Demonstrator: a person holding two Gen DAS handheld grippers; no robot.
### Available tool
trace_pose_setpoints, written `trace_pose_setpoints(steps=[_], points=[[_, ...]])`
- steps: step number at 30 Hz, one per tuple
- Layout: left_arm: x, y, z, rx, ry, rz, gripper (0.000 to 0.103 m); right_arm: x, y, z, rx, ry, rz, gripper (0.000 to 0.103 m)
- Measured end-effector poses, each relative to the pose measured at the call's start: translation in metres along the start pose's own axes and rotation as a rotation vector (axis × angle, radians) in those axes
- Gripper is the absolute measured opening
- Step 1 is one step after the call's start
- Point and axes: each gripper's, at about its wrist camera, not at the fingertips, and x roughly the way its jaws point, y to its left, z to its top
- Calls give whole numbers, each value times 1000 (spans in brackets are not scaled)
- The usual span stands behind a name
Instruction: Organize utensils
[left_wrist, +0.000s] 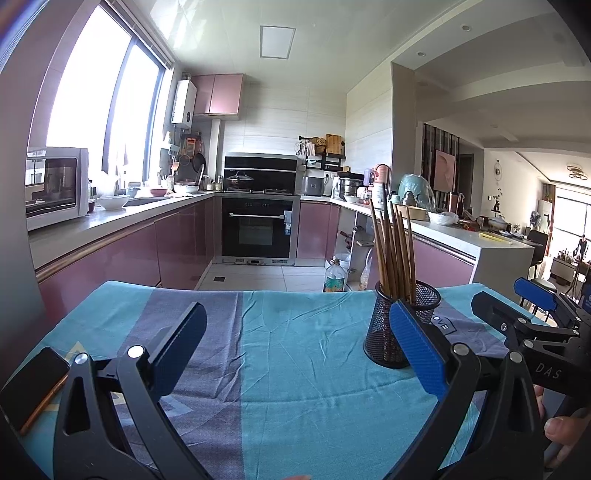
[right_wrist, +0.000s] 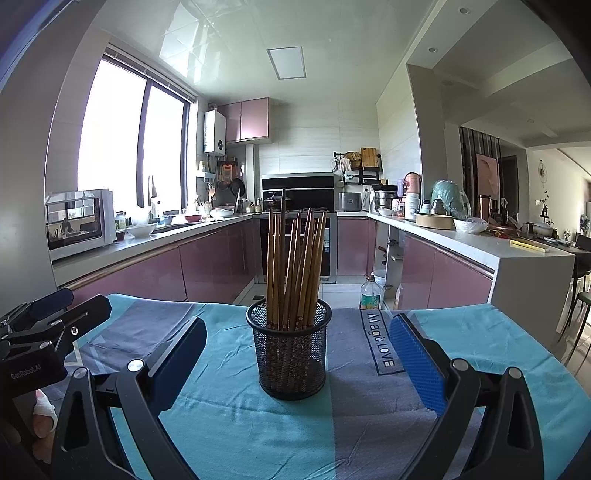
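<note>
Left wrist view: the left gripper gapes wide and holds nothing. At two o'clock the mesh holder stands on the striped cloth, chopsticks upright inside. A phone lies at nine o'clock. "DAS" reads on the right gripper.

Right wrist view: the right gripper is also spread wide and empty, the holder dead ahead at twelve. No loose utensils show, so the sorting looks finished. The cloth reads "Magic.LOVE"; the other gripper reads "GenRobot.AI".

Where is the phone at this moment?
The phone shows only in the left wrist view, lying flat at the near left edge of the blue tablecloth, just left of the open left gripper; the right wrist view does not show it.
</note>
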Motion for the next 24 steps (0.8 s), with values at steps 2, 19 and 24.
trace_pose_setpoints(steps=[2,19,24], points=[[0,0,0,0,0,0,97,0,-1,0,0,1,-2,96],[0,0,-1,2,1,0,97,-1,0,0,0,0,-4,96],[0,0,-1,1,0,0,97,-1,0,0,-2,0,-6,96]])
